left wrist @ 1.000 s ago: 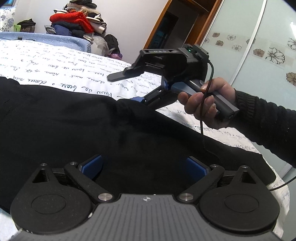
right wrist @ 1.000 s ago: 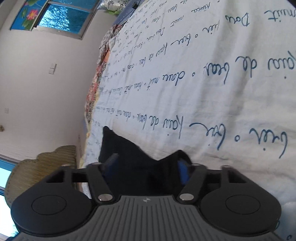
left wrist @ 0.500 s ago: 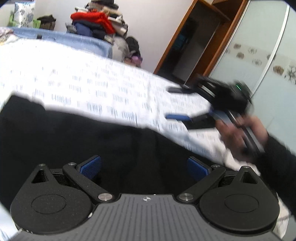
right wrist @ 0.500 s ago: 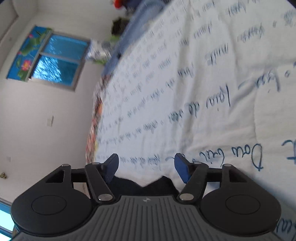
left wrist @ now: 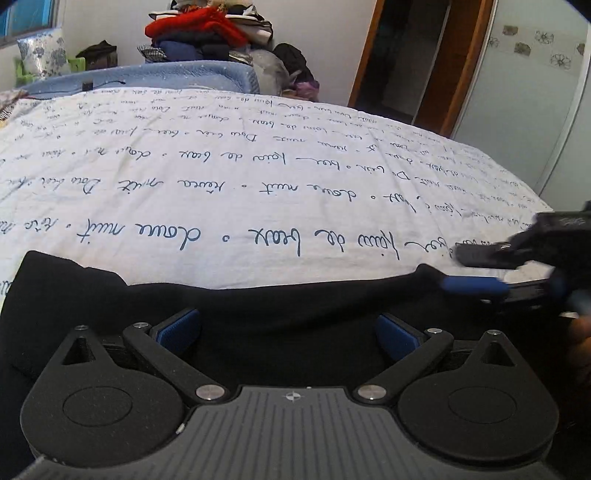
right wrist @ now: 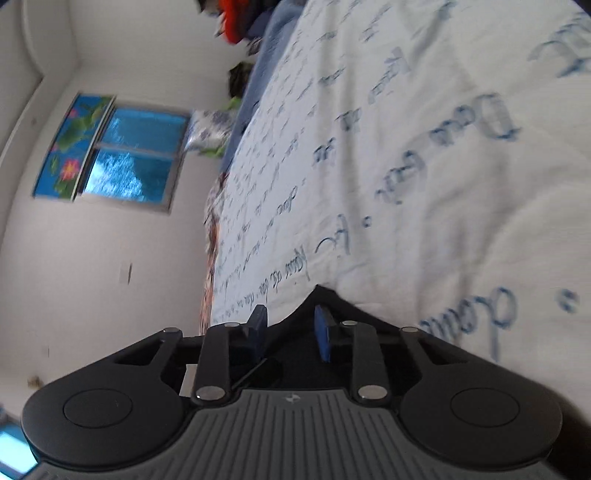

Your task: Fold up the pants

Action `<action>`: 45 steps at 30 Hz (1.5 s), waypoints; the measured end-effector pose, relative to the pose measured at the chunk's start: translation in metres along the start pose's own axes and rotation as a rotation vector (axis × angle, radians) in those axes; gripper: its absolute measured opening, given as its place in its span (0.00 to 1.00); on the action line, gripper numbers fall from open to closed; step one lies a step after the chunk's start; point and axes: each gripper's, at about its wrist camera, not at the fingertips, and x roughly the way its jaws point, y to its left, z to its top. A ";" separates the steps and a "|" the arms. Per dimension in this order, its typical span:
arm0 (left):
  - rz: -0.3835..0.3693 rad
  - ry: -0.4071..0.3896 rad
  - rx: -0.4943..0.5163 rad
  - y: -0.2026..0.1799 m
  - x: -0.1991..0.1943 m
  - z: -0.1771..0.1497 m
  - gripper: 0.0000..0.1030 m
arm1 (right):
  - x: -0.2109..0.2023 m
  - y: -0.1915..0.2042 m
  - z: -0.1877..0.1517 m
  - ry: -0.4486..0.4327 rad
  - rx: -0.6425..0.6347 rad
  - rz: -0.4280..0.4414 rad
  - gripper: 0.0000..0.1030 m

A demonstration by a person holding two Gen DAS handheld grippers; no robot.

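- Someone's bedroom at home: a big bed (left wrist: 258,177) with a white quilt covered in blue cursive writing
- heap of folded clothes (left wrist: 207,33) piled behind it
- wooden doorway (left wrist: 402,59), frosted flower-pattern wardrobe door (left wrist: 524,92)
- window (right wrist: 129,158) with a floral picture (right wrist: 70,147) beside it

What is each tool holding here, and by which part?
The left tool is open, holding nothing. Whether the right tool grips the pants' corner cannot be told.

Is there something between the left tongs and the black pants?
Nothing visible. The left tongs, open, sit directly over the black pants on the white bedsheet; only pants fabric shows between the blue pads.
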 end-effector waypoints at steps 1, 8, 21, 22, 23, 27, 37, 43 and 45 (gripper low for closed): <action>-0.002 -0.002 -0.012 -0.001 -0.004 0.001 0.99 | -0.015 0.004 -0.005 -0.013 -0.016 0.017 0.31; 0.007 -0.124 -0.065 -0.025 -0.071 -0.008 0.99 | -0.192 0.011 -0.089 -0.251 -0.250 -0.141 0.94; -0.168 0.103 0.153 -0.147 -0.031 -0.048 0.99 | -0.395 -0.138 -0.124 -0.706 0.193 -0.121 0.93; -0.150 0.107 0.176 -0.150 -0.025 -0.051 0.99 | -0.398 -0.144 -0.119 -0.723 0.203 -0.090 0.89; -0.132 0.093 0.198 -0.152 -0.022 -0.055 0.99 | -0.397 -0.143 -0.113 -0.733 0.210 -0.089 0.87; -0.110 0.054 0.227 -0.154 -0.020 -0.061 1.00 | -0.408 -0.152 -0.100 -0.790 0.180 -0.199 0.88; -0.120 0.059 0.141 -0.153 -0.041 -0.054 0.99 | -0.432 -0.140 -0.200 -0.960 0.236 -0.066 0.93; -0.153 0.053 0.145 -0.167 -0.044 -0.046 0.99 | -0.425 -0.151 -0.204 -0.951 0.306 -0.144 0.92; -0.171 0.040 0.139 -0.171 -0.047 -0.045 0.99 | -0.421 -0.148 -0.192 -0.909 0.321 -0.206 0.92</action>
